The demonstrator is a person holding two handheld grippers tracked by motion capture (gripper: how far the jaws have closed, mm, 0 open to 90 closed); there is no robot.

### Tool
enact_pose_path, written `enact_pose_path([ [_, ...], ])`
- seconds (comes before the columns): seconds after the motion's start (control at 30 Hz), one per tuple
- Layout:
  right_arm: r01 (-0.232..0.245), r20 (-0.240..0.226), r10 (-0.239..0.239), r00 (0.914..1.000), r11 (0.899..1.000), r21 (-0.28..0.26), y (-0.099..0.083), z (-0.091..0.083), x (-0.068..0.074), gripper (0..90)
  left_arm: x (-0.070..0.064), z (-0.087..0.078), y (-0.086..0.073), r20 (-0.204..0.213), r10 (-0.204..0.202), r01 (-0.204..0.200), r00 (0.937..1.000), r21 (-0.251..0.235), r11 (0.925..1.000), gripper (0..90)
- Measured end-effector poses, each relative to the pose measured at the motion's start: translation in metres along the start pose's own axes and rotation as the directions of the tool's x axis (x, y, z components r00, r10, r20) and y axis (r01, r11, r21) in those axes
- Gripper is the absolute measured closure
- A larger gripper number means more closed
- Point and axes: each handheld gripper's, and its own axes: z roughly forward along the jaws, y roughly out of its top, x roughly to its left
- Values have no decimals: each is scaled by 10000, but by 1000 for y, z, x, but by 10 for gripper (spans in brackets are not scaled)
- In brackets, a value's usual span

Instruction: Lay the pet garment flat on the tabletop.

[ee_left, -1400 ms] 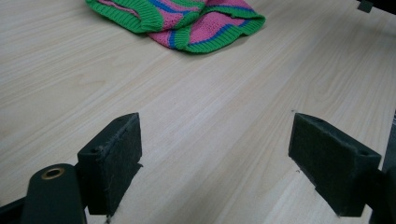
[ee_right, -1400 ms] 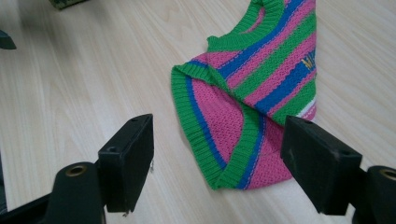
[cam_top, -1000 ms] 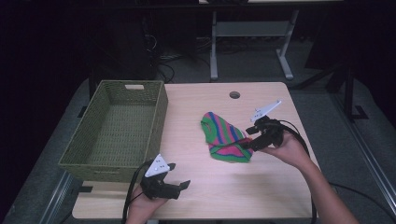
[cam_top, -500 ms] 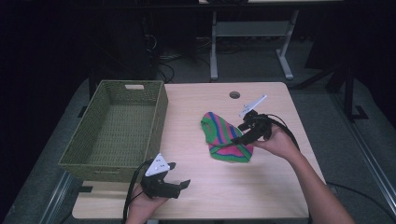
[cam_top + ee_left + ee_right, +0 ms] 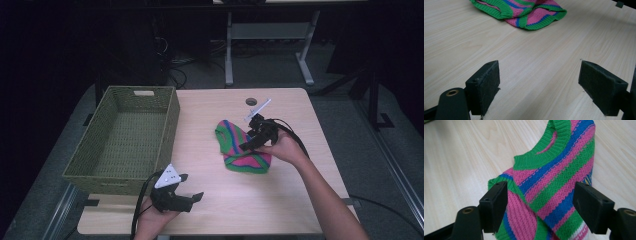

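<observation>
Black gripper, grey three-cornered plate

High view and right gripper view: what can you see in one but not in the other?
The high view alone takes in the green woven basket, the left gripper open near the table's front edge, and both hands. The right gripper view alone gives the knit up close: ribbed green neck opening and single stitches, with the right gripper's open jaws on either side of the cloth. Both show the striped knitted sweater lying on the wooden table.
</observation>
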Motion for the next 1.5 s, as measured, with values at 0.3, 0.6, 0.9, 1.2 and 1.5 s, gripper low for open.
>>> enact_pose_path([
  [0.3, -116, 167, 106, 9998, 9980, 618, 4, 25, -5, 274, 0, 1, 0, 94, 27, -27, 10000, 29, 10000, 169],
  [0.6, -532, 386, 497, 9980, 9939, 963, 1, 43, -11, 265, 1, 2, 1, 128, 42, -43, 9999, 65, 10000, 169],
  [0.9, -524, 742, 422, 9963, 9886, 1410, -2, 55, -7, 285, 1, 1, 0, 117, 30, -31, 9999, 77, 10000, 169],
  [1.2, -697, 1162, 500, 9920, 9826, 1724, 4, 56, -4, 461, -1, 4, 1, 114, 94, -96, 9999, 154, 9998, 170],
  [1.5, -650, 1116, 447, 9927, 9805, 1854, 9, 56, -2, 657, -1, 4, 1, 89, 181, -183, 9998, 209, 9996, 170],
])
